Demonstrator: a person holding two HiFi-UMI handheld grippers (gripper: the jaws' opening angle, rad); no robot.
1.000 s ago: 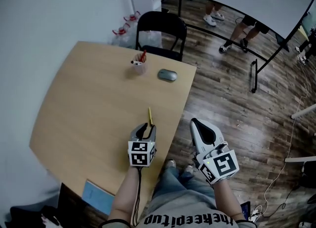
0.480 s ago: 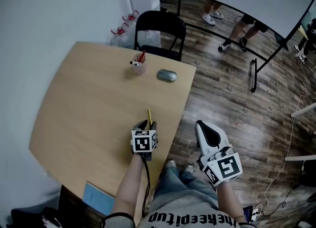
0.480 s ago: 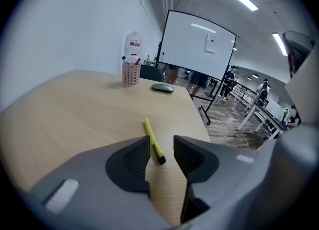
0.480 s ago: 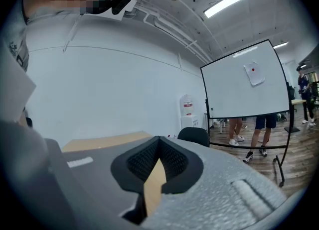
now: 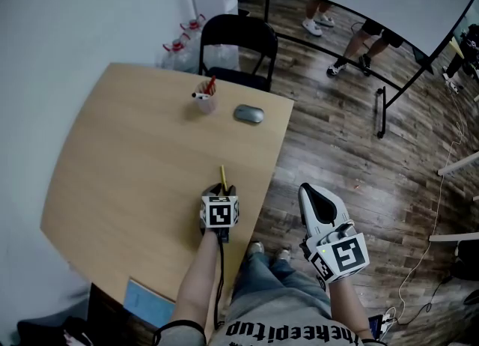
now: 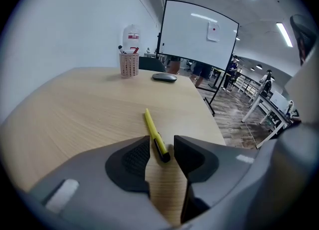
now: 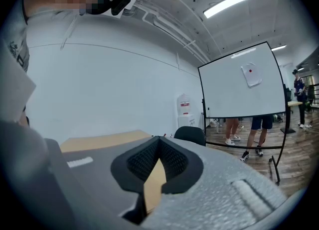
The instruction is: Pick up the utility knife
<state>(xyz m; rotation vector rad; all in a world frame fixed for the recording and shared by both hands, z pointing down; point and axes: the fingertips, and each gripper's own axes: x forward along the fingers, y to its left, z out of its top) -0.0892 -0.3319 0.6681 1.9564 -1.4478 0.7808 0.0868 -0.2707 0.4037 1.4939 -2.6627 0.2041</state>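
Pink mesh cup (image 6: 129, 65) on the worktop (image 5: 135, 157) holds pens (image 5: 209, 86). The yellow utility knife (image 6: 153, 133) lies with its dark end between the left claw's (image 6: 160, 144) just-opened jaws, untouched; the right claw (image 7: 158, 142) is clenched, empty.

The left tongs (image 6: 162, 143) have a smooth grey shell, and each jaw carries a black pad with a fine grid texture. The right tongs (image 7: 158, 142) have the same black pads, but their shell is paler, almost white, with a grainy surface. At the back of each tool sits a white cube (image 5: 220, 212) printed with black square markers. A thin black cable (image 5: 221, 269) leaves the left tool and runs along the forearm. The person wears a grey short-sleeved T-shirt (image 5: 292, 316) with black letters across the chest, blue jeans (image 5: 266, 277) and light shoes (image 5: 257, 248).
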